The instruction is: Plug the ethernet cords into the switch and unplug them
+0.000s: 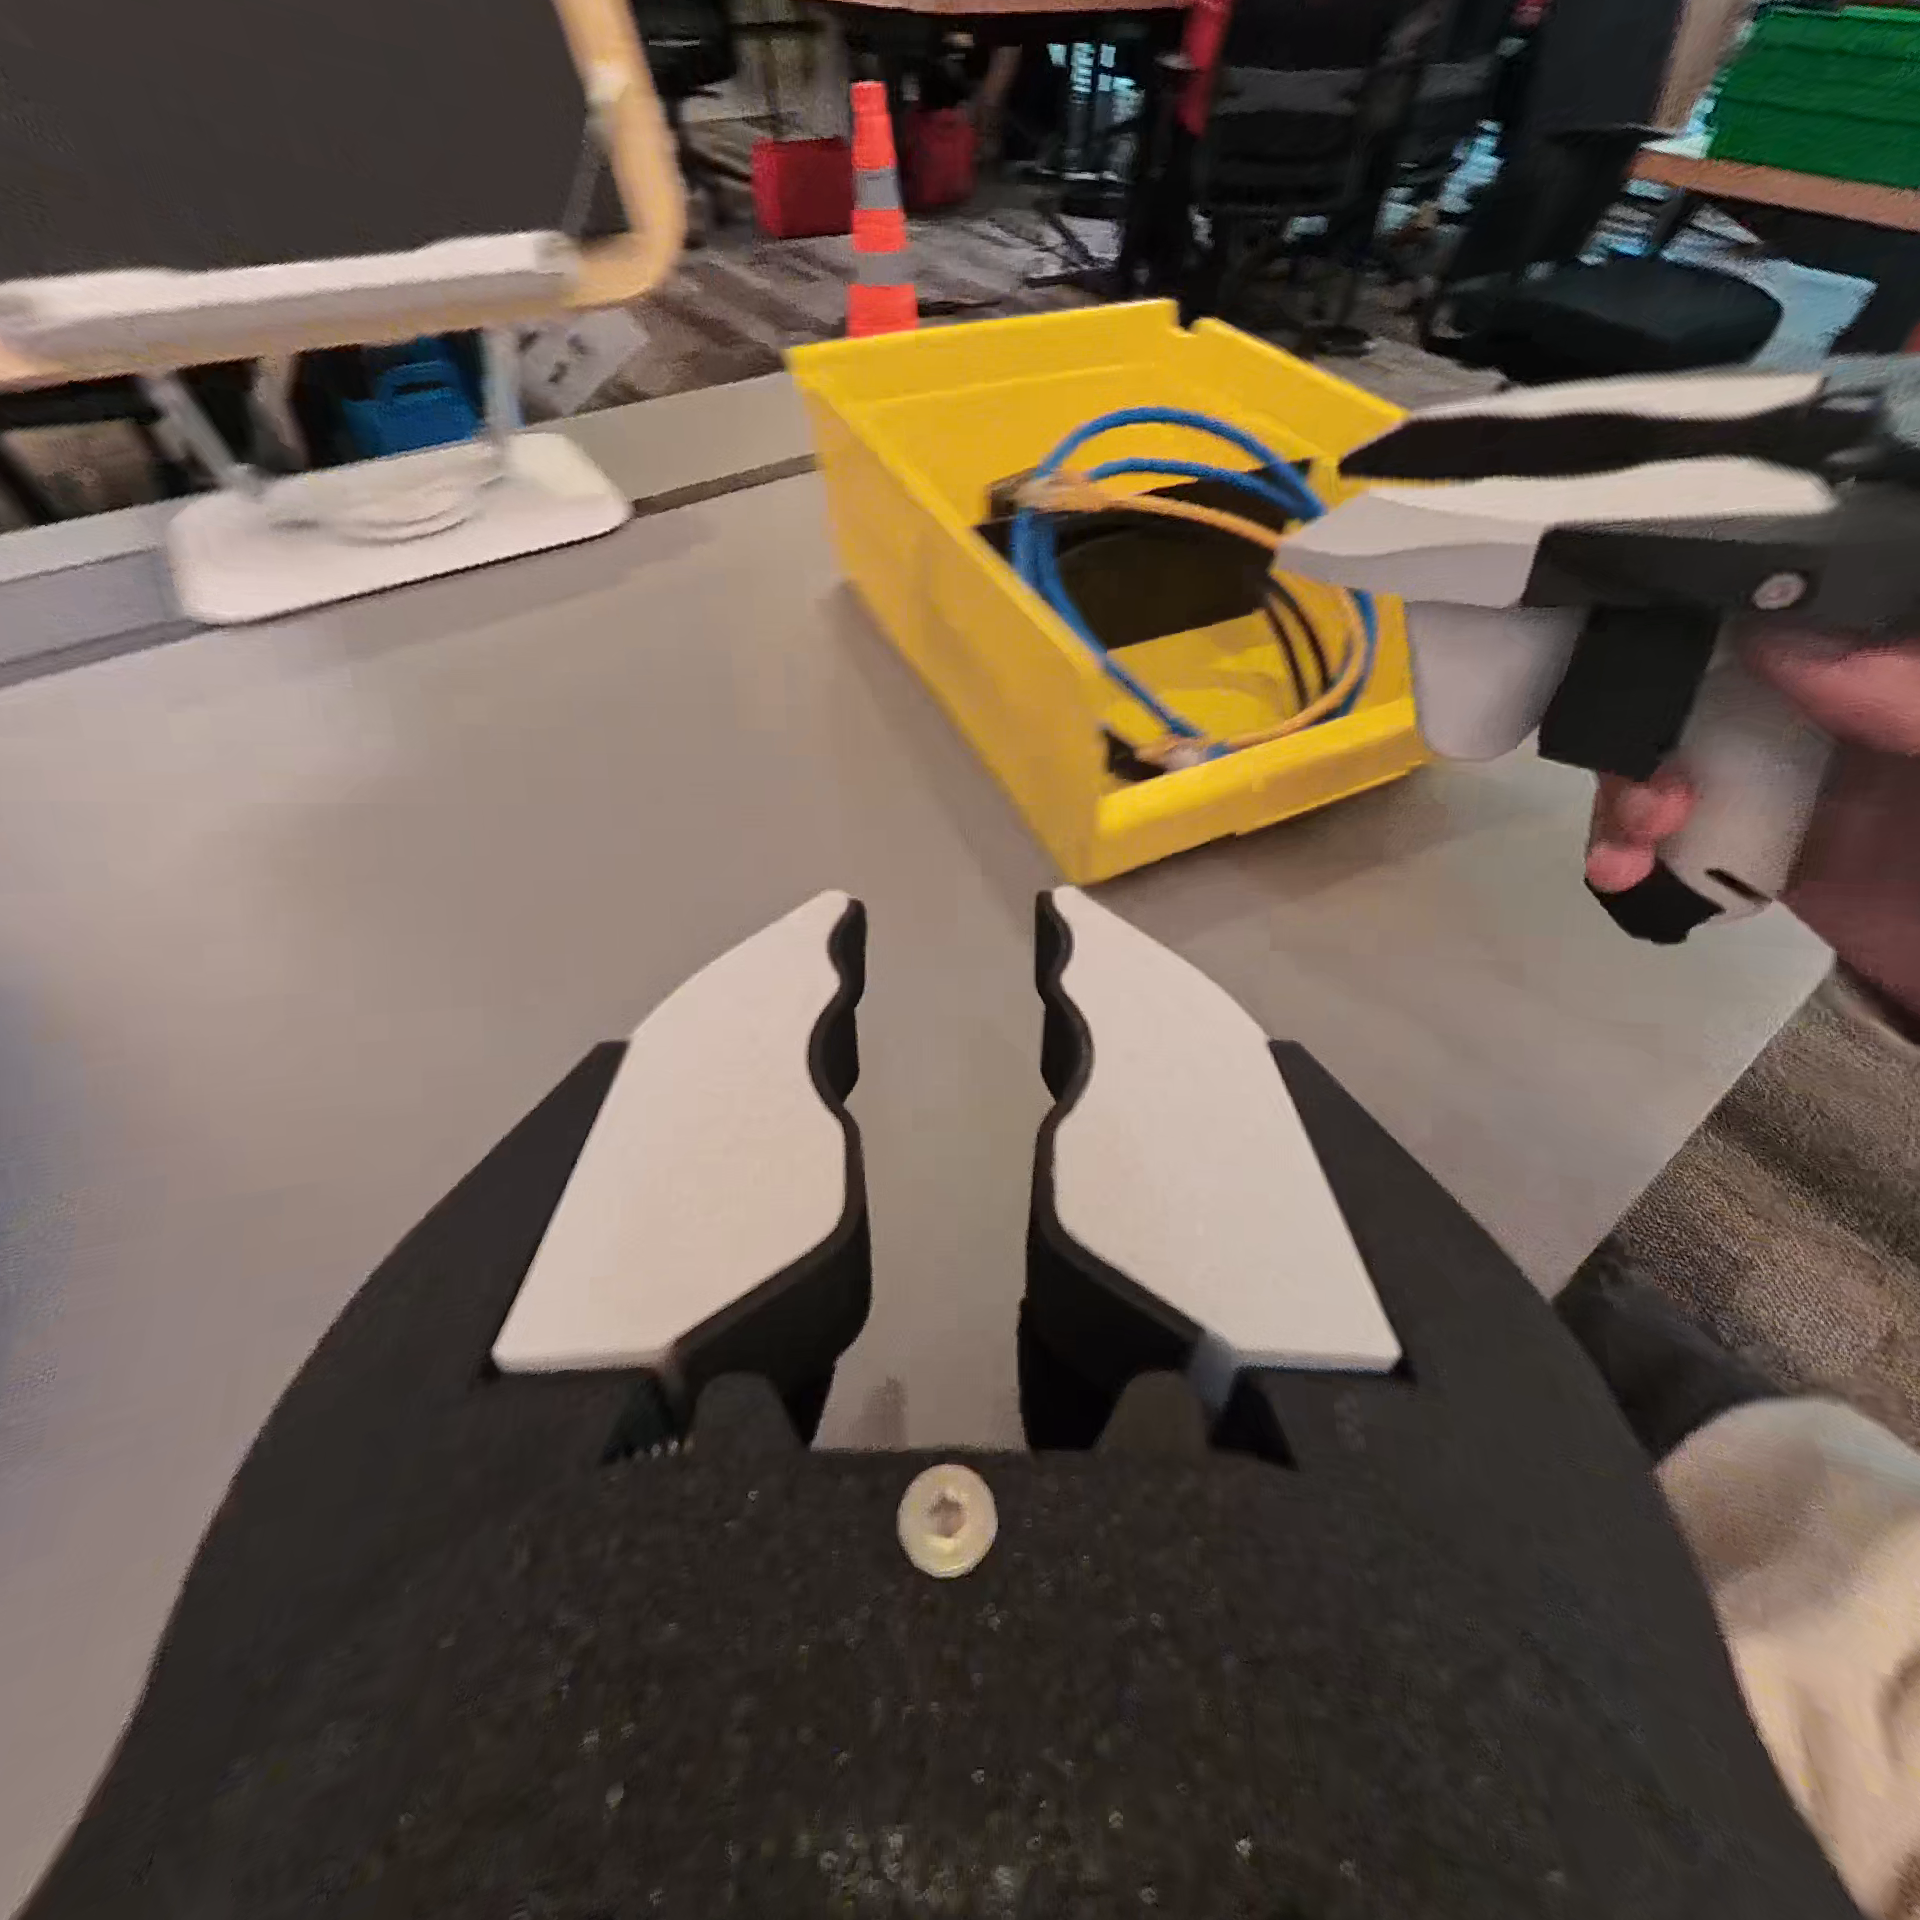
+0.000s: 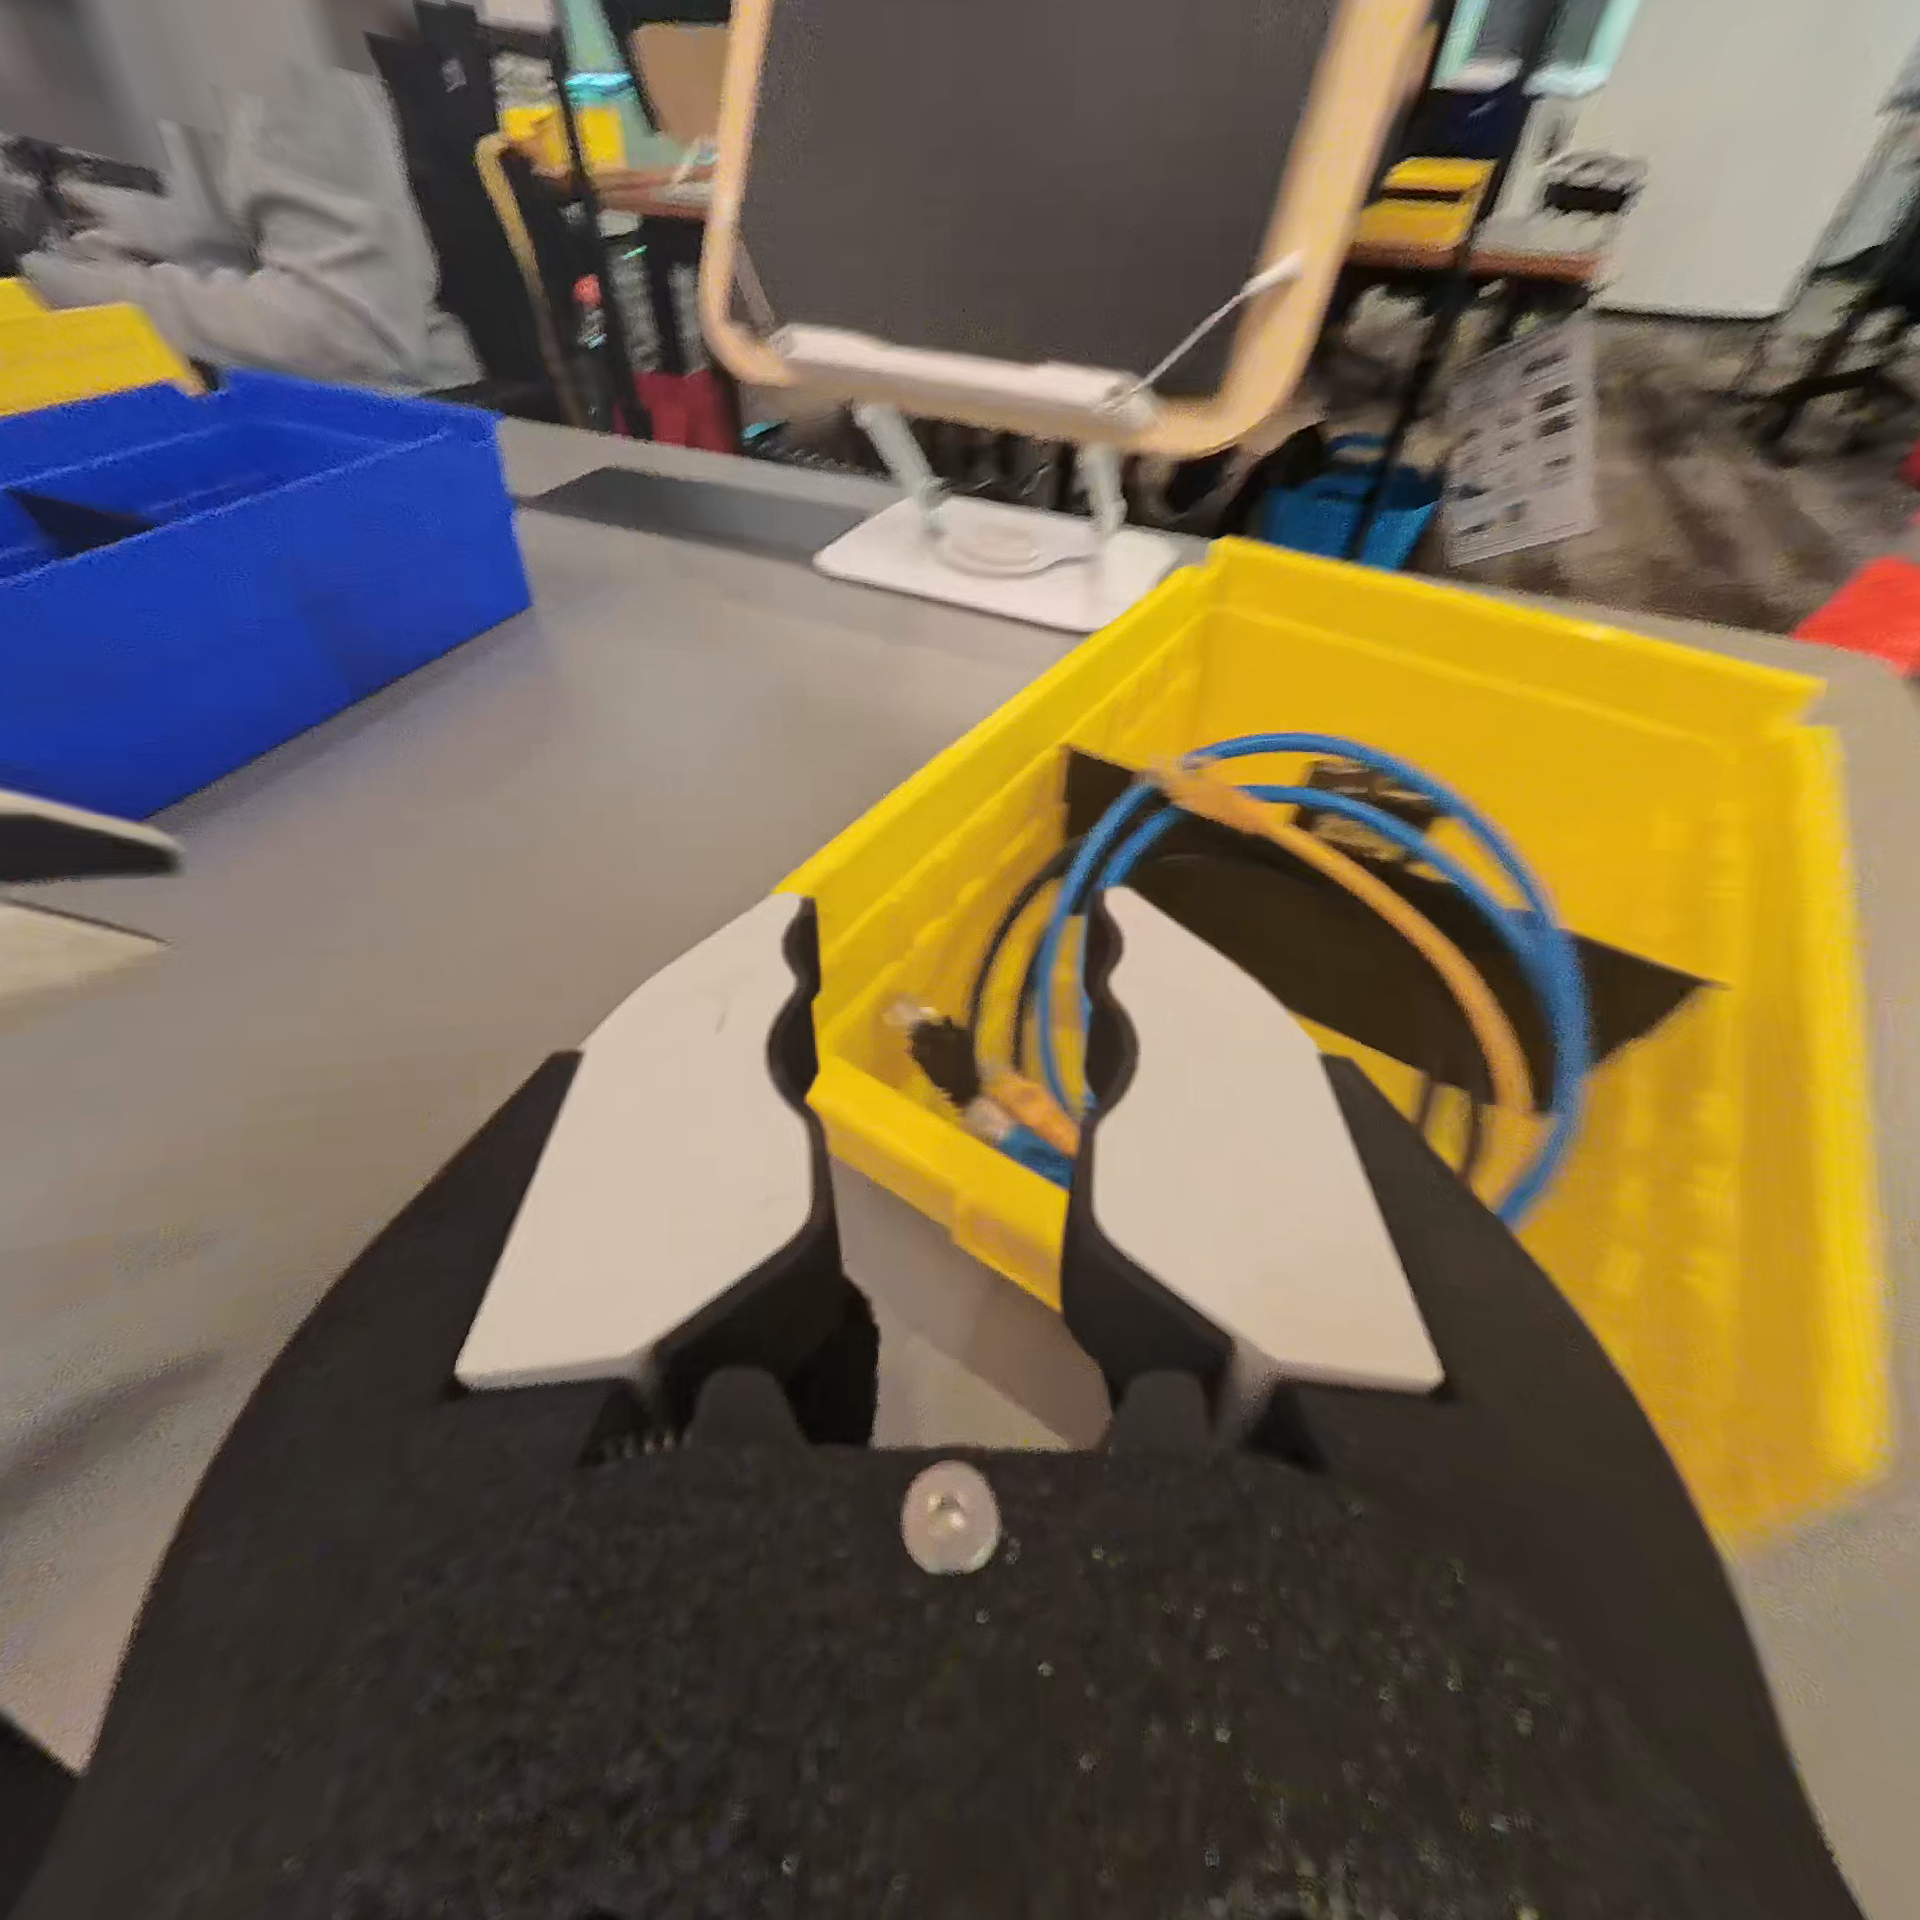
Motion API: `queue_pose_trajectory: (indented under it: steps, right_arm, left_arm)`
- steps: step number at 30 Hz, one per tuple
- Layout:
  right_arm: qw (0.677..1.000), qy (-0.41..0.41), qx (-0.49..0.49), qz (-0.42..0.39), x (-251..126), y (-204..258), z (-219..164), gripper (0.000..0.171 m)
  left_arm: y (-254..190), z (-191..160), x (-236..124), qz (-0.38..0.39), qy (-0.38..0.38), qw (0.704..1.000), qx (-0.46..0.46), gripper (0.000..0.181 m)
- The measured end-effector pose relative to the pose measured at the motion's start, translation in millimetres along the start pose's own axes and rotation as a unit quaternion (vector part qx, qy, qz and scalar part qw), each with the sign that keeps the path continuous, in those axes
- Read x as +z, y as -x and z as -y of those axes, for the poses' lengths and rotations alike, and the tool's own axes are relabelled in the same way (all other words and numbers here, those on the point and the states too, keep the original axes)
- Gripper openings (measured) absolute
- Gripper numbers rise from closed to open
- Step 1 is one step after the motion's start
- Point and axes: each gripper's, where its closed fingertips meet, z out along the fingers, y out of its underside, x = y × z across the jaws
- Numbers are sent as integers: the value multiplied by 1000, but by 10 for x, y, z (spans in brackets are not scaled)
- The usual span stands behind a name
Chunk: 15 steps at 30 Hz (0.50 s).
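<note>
Right of centre in the right wrist view, the bin [image 2: 1455,727] holds coiled cords [image 2: 1455,883]; right gripper [image 2: 951,935] hovers open and empty, likely about to pick. Left gripper [image 1: 951,925], narrowly parted, waits empty over the table [image 1: 416,883].

Right gripper [image 2: 951,935], jaws apart and empty, hung over the near corner of a yellow bin [image 2: 1714,1039] that held coiled blue and orange ethernet cords [image 2: 1548,966].

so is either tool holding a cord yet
No, nothing is held. Both tools are open and empty: the left tool is over bare table, the right tool by the yellow bin, where the cords lie.
</note>
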Motion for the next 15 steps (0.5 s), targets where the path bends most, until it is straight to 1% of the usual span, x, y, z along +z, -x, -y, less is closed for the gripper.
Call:
queue_pose_trajectory:
  steps: [2, 4, 7, 8, 10, 12, 13, 15]
  right_arm:
    - [998, -21, 11, -53, -199, -285, 108, 50]
    - [993, -37, 30, -110, -389, -636, 137, 49]
    - [983, -26, 61, -169, -597, -1119, -86, 44]
    - [983, -16, 71, -171, -624, -1209, -193, 42]
    - [980, 4, 103, -171, -621, -1321, -410, 36]
    - [976, 37, 147, -156, -552, -1337, -638, 39]
    - [975, 38, 166, -143, -504, -1320, -694, 39]
    - [972, 39, 177, -149, -432, -1355, -747, 36]
  left_arm:
    - [-278, 65, 401, -7, 5, 1000, 27, 31]
    - [-411, 72, 741, 17, 16, 998, 51, 32]
    - [-399, 48, 1059, 68, 25, 996, 54, 35]
    - [-382, 38, 1122, 75, 24, 996, 45, 35]
    - [-387, 27, 1219, 68, 21, 997, 21, 35]
    - [-364, 38, 1304, 65, 16, 998, 14, 34]
    - [-317, 31, 1351, 74, 19, 997, 15, 33]
    - [-291, -5, 1463, 64, 30, 997, 7, 18]
